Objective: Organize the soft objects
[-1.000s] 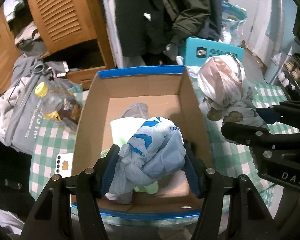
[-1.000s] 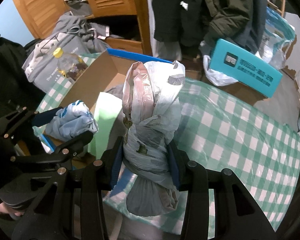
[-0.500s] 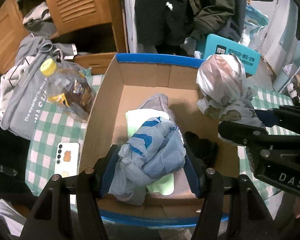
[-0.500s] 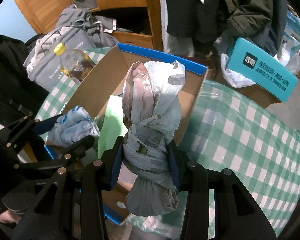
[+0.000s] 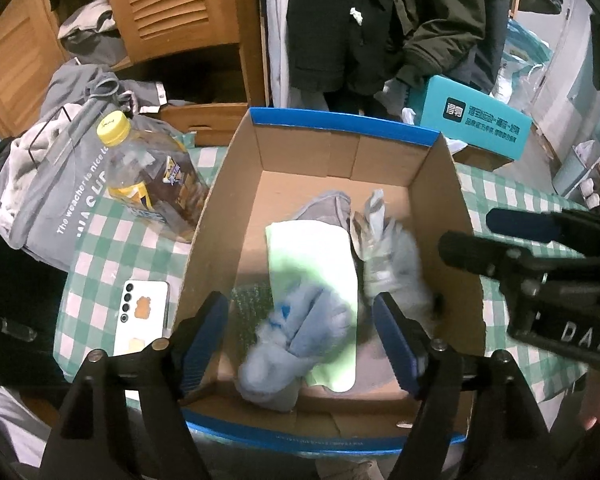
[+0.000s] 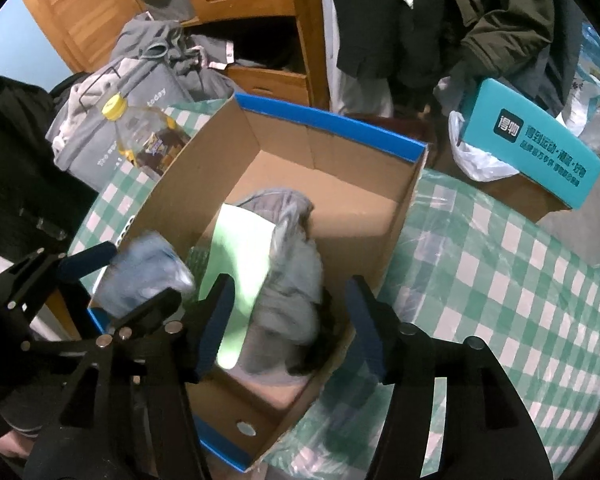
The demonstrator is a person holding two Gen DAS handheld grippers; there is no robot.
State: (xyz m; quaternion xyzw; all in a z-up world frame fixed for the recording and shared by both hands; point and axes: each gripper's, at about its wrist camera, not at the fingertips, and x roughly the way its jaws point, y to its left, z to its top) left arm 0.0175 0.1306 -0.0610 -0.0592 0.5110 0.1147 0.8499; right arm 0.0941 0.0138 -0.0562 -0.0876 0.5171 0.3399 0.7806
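Note:
An open cardboard box with a blue rim stands on the checked table. My left gripper hangs over its near end, jaws opening. The blue-and-white bundle lies blurred between the pads, touching neither, over a pale green sheet. My right gripper is over the box's right side, jaws opening too. The knotted grey plastic bag sits loose and blurred inside the box, clear of the right pad. A grey cloth lies farther back in the box.
Left of the box stand a yellow-capped bottle and a white phone, with a grey tote bag beyond. A teal carton sits behind the table at the right. A wooden cabinet and hanging dark coats stand behind.
Both grippers moved over the box, then let go. The blue bundle has slipped down from the left pads. The grey bag has dropped from the right pads into the box.

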